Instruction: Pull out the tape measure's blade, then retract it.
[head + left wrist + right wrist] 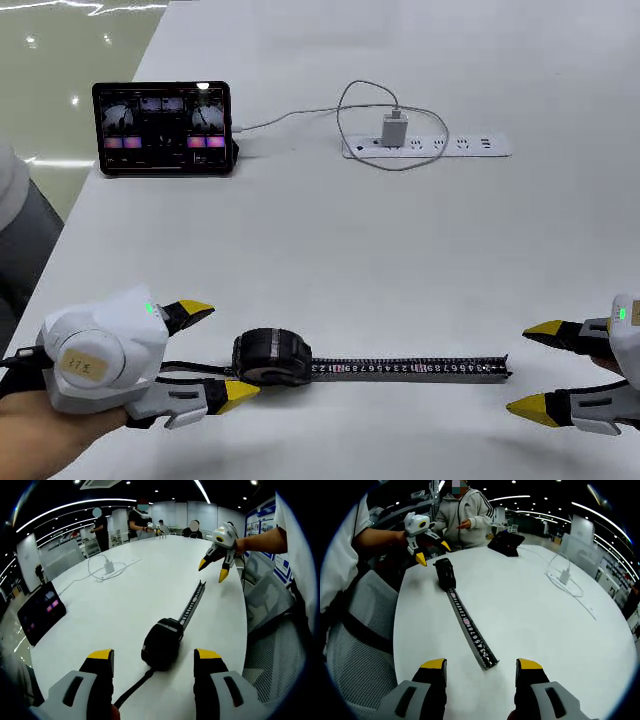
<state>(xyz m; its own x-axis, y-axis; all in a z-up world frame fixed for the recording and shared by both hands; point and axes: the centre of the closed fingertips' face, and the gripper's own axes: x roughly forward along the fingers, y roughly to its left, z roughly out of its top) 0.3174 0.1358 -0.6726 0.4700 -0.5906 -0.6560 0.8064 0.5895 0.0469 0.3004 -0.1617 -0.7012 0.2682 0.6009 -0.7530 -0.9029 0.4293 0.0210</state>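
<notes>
The tape measure [272, 358] lies close to the bench's [400, 250] near edge, its blade [410, 368] pulled out flat along that edge. The left tool [228, 349] is open, its yellow-tipped jaws standing on either side of the black case and gripping nothing. The right tool [521, 368] is also open and empty, its jaws just beyond the blade's end hook and apart from it.

Tape measure [272, 357] blk; blade [410, 368] blk w/ white numerals; left tongs [228, 349], right tongs [522, 368] yellow tips; table [400, 250] white.
</notes>
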